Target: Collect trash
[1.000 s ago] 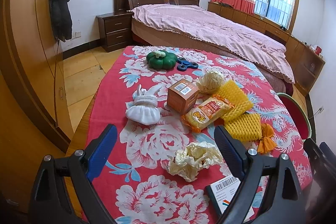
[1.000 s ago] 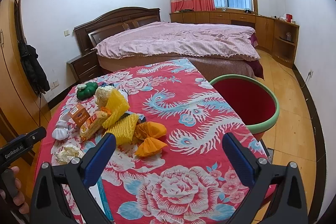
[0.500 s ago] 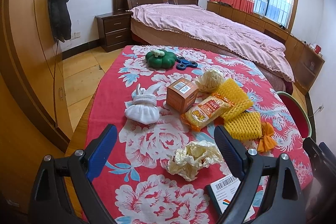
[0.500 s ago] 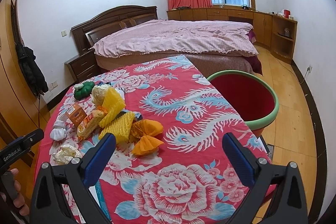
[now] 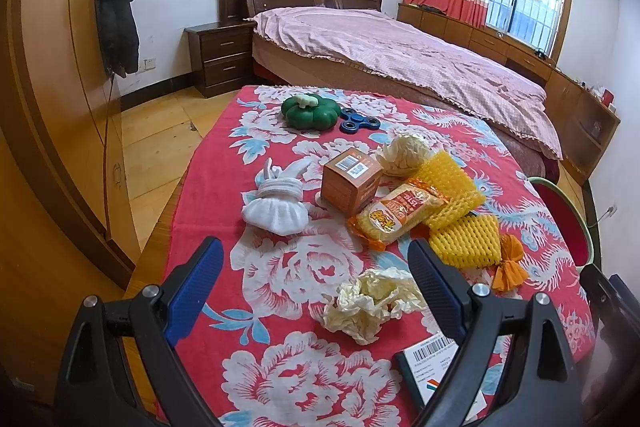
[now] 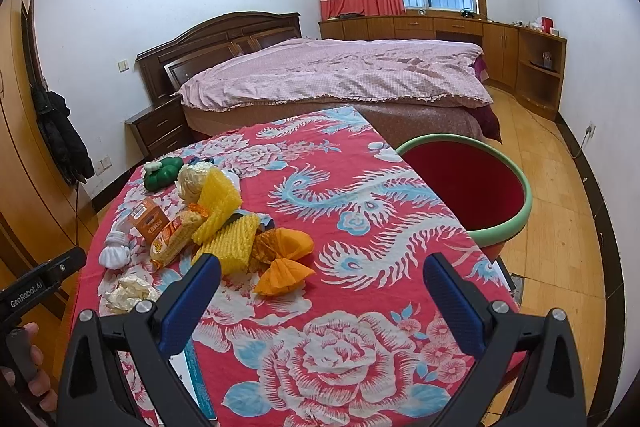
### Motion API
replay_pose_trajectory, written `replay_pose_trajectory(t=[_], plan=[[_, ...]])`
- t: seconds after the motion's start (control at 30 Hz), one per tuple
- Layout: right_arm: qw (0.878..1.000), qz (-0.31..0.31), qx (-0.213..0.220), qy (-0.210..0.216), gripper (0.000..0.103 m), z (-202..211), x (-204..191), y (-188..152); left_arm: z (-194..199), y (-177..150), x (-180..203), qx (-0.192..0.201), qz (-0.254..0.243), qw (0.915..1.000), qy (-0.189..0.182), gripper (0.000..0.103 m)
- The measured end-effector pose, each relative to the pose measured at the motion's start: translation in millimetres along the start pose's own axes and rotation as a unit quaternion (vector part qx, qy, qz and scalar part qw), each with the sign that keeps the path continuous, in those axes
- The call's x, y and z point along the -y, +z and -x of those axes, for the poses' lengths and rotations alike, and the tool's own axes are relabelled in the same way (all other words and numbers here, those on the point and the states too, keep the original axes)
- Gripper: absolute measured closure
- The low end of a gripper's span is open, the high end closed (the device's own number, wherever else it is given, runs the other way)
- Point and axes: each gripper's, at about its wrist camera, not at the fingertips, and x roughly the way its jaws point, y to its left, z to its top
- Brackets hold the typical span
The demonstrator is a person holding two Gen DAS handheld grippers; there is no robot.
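While both claws hang wide apart w/ nothing between the pads, no pickup has begun, so I'd judge this the approach step. Left claw [image 5: 312, 275] sits above the desk [image 5: 280, 379], nearest the crumpled paper wad [image 5: 370, 301], prob. the first target; next move calls for lowering, straddling it, then closing gently, since it's light and may skid. Right claw [image 6: 320, 283] faces the orange wrapper [image 6: 286, 253] and yellow foam nets [image 6: 232, 239]. Red bin [image 6: 468, 187] w/ green rim stands just beside the desk's right edge, apart from the trash. Writing: "GenRobot.AI" on the other handle [image 6: 40, 287]; snack packet [image 5: 396, 213] and brown box [image 5: 351, 181] print too small to read.
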Motion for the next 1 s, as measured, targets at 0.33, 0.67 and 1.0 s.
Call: replay_pose_trajectory(t=[0.33,0.67,1.0], plan=[[1.0,0.0,0.0,0.0,0.0,-0.4,0.9,0.2,1.6,2.0,-4.8,0.002,0.001,1.0,0.0,0.01],[1.0,0.005,-0.006,0.002,0.0,-0.5,-0.6,0.1,-0.2,6.6,-7.9,-0.001,-0.008,0.9999,0.006,0.01],[1.0,0.02,-0.018,0.008,0.0,-16.2,-6.7,-1.8,-23.1,15.2,-24.8,-0.028,-0.001,0.9996,0.01,0.01]])
